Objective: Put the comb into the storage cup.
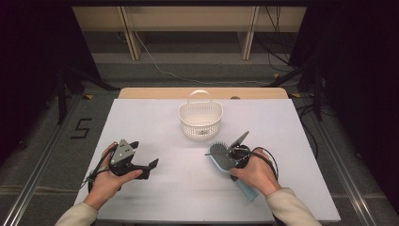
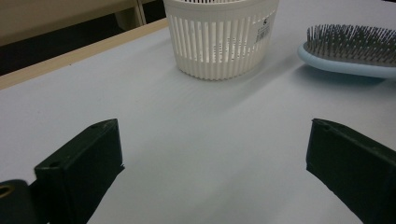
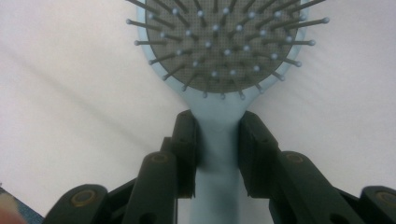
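Evidently, the white table (image 1: 155, 188) has been laid out so that the slatted white basket (image 1: 200, 120) stands upright at its far middle, mouth open, as a likely receptacle. Just before it and slightly to the right, the pale blue hairbrush (image 1: 221, 157) is kept bristles up, its head toward the basket. The handle's neck is pinched between the jaws of the right gripper (image 3: 217, 140), a hold close to the head that should keep the brush from swinging when lifted. The left gripper (image 1: 149, 165) is held low over the table's left half with its jaws spread wide around nothing, seemingly in reserve.
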Demonstrator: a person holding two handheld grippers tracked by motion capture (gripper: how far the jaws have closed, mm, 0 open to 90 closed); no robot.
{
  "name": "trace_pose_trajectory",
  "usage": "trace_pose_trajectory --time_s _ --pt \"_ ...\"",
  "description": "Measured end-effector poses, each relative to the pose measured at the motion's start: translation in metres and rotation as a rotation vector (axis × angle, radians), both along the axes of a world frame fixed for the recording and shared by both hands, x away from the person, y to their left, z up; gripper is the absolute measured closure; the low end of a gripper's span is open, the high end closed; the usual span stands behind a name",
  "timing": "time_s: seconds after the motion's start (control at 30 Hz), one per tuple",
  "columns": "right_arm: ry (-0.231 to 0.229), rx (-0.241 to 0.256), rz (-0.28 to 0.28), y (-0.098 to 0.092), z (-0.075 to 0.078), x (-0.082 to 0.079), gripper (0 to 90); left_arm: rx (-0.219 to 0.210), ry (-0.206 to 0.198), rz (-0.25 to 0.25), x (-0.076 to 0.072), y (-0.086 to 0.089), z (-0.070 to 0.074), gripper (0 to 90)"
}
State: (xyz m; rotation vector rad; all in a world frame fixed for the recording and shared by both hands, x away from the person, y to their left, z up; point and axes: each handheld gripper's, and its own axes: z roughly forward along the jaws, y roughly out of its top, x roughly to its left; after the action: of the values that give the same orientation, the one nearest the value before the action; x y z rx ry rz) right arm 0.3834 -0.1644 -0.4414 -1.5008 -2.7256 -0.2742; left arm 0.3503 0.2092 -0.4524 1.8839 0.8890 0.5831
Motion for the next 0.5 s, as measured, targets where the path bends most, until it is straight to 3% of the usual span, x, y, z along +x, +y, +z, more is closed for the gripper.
trace_pose_trajectory --time_s 0.5 --pt "-0.074 0.111 0.012 -0.009 0.017 -0.008 70.4 -0.002 0.000 0.004 0.000 0.000 0.000 3.0"
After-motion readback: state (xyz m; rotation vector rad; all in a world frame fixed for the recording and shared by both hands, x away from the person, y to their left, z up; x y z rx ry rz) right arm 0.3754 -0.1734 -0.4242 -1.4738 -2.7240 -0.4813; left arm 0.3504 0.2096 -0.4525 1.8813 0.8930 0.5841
